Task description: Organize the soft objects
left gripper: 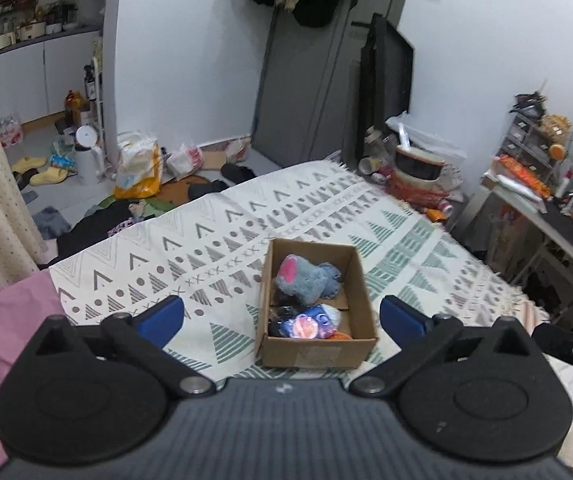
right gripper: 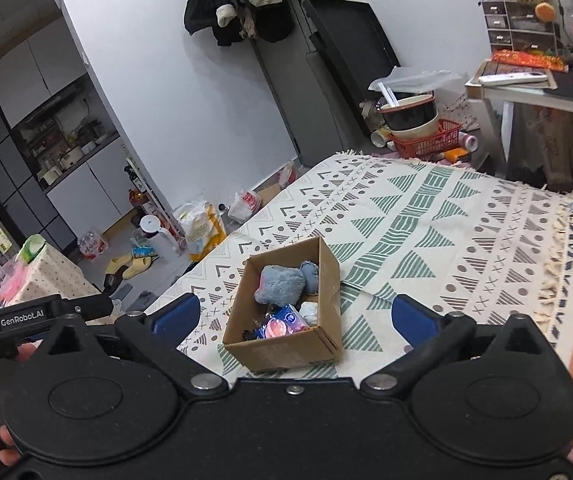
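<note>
Both sets of fingers spread wide, nothing held: left gripper (left gripper: pixel 281 318), right gripper (right gripper: pixel 295 316). The box (left gripper: pixel 360 276) sits on the blanket (left gripper: pixel 214 240) ahead of and between my fingertips, apart from them. Inside: plush (left gripper: pixel 304 280) at the far end, packets (left gripper: pixel 310 326) nearer me. No loose soft items visible on the blanket, so the sorting looks near done. If I reach in, I should come straight down over the opening, clear of the walls, and pinch the plush at its bulk so the box does not drag.
</note>
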Action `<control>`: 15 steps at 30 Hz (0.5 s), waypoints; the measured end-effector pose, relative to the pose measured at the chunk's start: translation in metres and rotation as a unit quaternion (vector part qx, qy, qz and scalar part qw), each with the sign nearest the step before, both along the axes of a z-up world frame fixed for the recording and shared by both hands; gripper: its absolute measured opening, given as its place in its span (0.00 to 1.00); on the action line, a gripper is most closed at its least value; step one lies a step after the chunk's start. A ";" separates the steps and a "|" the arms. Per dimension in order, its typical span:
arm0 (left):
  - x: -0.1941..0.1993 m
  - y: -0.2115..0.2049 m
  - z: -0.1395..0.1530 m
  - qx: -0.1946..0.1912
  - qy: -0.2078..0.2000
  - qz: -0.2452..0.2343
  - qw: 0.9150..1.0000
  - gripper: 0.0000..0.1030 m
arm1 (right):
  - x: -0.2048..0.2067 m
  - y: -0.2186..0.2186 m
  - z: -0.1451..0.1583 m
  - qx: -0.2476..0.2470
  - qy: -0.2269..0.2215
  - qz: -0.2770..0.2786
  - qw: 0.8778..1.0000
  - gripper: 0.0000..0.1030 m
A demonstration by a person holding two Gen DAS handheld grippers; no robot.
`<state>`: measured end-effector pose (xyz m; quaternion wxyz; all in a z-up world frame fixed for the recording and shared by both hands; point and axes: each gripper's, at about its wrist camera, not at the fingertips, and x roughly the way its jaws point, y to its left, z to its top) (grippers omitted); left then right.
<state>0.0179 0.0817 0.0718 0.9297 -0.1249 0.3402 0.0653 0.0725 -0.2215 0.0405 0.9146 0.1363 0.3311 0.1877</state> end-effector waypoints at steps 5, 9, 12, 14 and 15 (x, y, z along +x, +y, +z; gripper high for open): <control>-0.027 0.000 0.012 0.002 -0.010 0.007 1.000 1.00 | -0.027 -0.005 0.013 -0.011 -0.013 0.020 1.000 1.00; -0.046 -0.004 0.019 0.022 -0.012 0.003 1.000 1.00 | -0.045 -0.006 0.018 -0.026 -0.016 0.018 0.999 1.00; -0.058 -0.009 0.024 0.032 -0.014 -0.002 0.999 1.00 | -0.057 -0.009 0.021 -0.025 -0.019 0.014 0.999 1.00; -0.065 -0.014 0.027 0.042 -0.013 -0.007 0.999 1.00 | -0.064 -0.011 0.023 -0.024 -0.021 0.011 0.999 1.00; -0.069 -0.016 0.028 0.046 -0.013 -0.009 0.999 1.00 | -0.067 -0.012 0.024 -0.021 -0.021 0.009 1.000 1.00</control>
